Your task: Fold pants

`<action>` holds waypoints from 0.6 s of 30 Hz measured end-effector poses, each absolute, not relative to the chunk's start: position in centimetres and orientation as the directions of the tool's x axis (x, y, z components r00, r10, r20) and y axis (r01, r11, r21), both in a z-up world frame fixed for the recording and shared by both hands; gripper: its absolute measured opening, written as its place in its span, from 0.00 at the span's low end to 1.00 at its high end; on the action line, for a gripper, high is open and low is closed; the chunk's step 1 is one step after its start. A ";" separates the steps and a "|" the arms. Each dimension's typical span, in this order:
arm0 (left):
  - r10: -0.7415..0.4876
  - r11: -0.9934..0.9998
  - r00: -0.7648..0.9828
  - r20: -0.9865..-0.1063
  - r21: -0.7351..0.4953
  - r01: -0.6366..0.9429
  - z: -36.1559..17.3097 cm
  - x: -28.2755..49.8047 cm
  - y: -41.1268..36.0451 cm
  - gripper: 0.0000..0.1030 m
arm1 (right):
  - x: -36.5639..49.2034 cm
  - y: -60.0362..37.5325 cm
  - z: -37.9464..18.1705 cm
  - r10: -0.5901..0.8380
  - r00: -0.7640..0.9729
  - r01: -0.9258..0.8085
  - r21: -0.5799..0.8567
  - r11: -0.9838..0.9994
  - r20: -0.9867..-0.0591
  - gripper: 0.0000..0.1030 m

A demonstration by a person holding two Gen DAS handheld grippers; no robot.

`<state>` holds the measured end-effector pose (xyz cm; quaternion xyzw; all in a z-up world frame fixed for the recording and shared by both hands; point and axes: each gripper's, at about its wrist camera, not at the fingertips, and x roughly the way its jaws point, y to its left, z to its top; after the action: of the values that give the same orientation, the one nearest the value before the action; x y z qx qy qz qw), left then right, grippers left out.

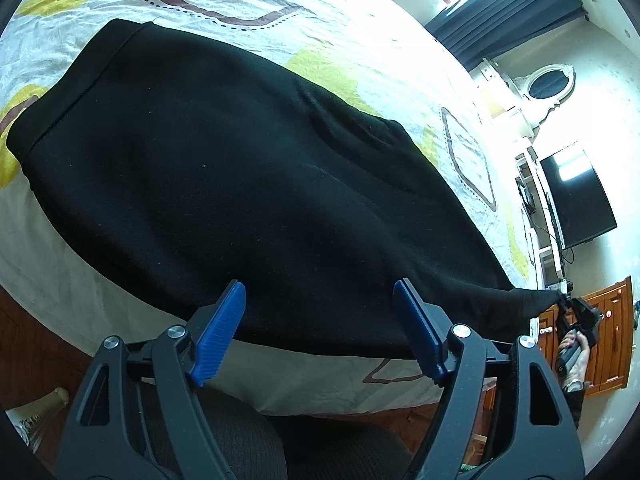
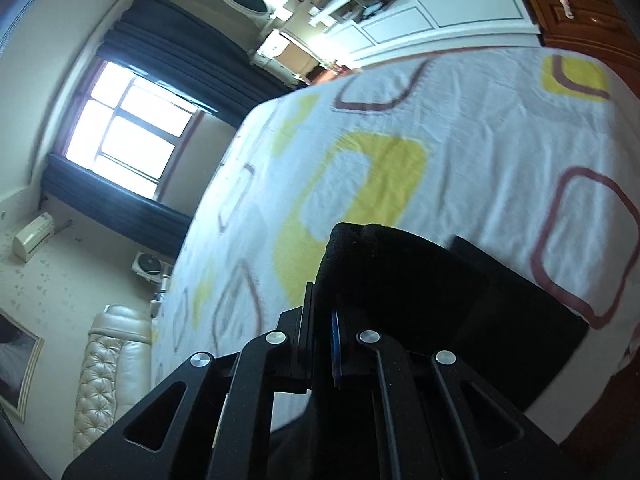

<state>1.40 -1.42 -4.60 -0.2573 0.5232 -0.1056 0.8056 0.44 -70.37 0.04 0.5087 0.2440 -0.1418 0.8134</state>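
Black pants lie spread flat across the bed, waistband at the far left. My left gripper hangs open just above the near edge of the pants, its blue pads wide apart with nothing between them. At the right, the leg end of the pants is pulled up into a point, and my right gripper is shut on it, held by a hand. In the right wrist view the right gripper pinches the black cloth, which drapes down over the right finger.
The bed sheet is white with yellow and brown shapes. A dark TV and a wooden cabinet stand beyond the bed's end. A window with dark curtains and a padded headboard lie the other way.
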 end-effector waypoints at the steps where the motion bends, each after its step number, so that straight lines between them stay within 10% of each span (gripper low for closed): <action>1: -0.439 0.844 0.432 -0.788 -0.526 -0.103 -4.6 1.4 -1.4 0.74 | 1.0 -70.2 1.4 0.026 0.861 0.442 0.773 0.455 -0.508 0.06; 5: -0.447 0.832 0.440 -0.779 -0.542 -0.115 -4.7 0.9 -1.2 0.74 | 0.1 -70.2 3.6 0.031 0.904 0.362 0.801 0.476 -0.427 0.06; 18: -0.491 0.827 0.411 -0.768 -0.560 -0.059 -4.9 0.9 -2.2 0.79 | -11.0 -72.5 -11.4 0.011 0.780 0.607 0.761 0.231 -0.626 0.06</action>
<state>0.89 -2.24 -4.90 -0.2616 0.5254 -0.1353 0.7983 -11.00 -72.47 -11.36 0.5863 0.2635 -0.2013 0.7391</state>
